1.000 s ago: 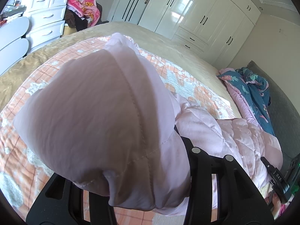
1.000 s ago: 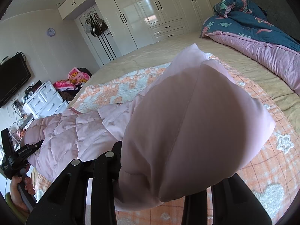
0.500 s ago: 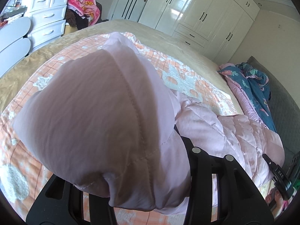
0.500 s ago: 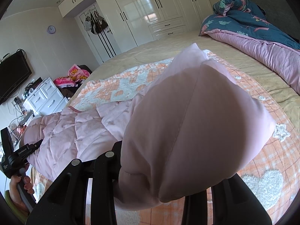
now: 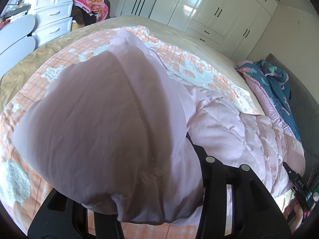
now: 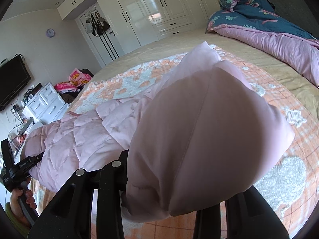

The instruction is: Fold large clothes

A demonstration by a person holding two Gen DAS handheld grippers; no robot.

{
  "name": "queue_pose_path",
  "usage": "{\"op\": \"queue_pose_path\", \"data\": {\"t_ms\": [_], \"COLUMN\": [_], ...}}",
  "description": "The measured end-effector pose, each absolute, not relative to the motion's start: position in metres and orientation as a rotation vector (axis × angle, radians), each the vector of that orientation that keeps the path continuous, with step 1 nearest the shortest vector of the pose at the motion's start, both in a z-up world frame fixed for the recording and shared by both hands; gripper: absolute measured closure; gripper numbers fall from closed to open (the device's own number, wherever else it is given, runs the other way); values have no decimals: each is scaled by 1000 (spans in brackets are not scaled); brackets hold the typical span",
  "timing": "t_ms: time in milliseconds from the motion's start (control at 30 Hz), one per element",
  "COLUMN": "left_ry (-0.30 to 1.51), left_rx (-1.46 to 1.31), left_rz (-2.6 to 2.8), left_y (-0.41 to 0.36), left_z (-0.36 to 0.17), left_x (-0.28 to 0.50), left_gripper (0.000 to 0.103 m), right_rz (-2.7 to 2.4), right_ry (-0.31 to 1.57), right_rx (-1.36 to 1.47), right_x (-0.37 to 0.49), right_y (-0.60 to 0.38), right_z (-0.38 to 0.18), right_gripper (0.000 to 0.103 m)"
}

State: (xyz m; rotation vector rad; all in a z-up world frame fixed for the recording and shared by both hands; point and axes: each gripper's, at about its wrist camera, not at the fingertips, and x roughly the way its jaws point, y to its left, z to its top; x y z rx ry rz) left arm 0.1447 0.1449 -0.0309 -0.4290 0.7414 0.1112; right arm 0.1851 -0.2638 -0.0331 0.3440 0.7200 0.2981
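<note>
Gripping the pink quilted jacket [image 5: 111, 123] above the orange blanket [image 5: 179, 59], your left hand-held gripper [image 5: 151, 209] is clamped on its hem; right wrist view: your right hand-held gripper [image 6: 169, 205] likewise pinches the jacket over the bed [image 6: 249, 53]

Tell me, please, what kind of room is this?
Most likely a home bedroom: a wide bed with a tan cover, glossy white built-in wardrobes, and a white chest of drawers.

"DAS" on right gripper [image 5: 299, 183], faint unreadable print on left gripper [image 6: 25, 163]
</note>
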Motion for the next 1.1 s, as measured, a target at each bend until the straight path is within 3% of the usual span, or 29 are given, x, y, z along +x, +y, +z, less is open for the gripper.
{"op": "queue_pose_path", "data": {"t_ms": [433,667,900,1100], "left_ry": [763,768,770,782], "left_rx": [-423,-433,-447,-462], "left_rz": [133,139,131,128], "left_y": [142,142,144,149], "left_z": [-47,-53,-55,-56], "left_x": [144,142,139,135], "left_gripper": [63,59,57,51], "right_rz": [266,243,230,233], "right_ry": [776,855,897,888], "right_rx": [405,504,569,558], "right_x": [188,192,178,157], "right_y": [-273,-283,-292,-297], "right_z": [-62,-79,-76,-63], "right_gripper": [64,43,15,8]}}
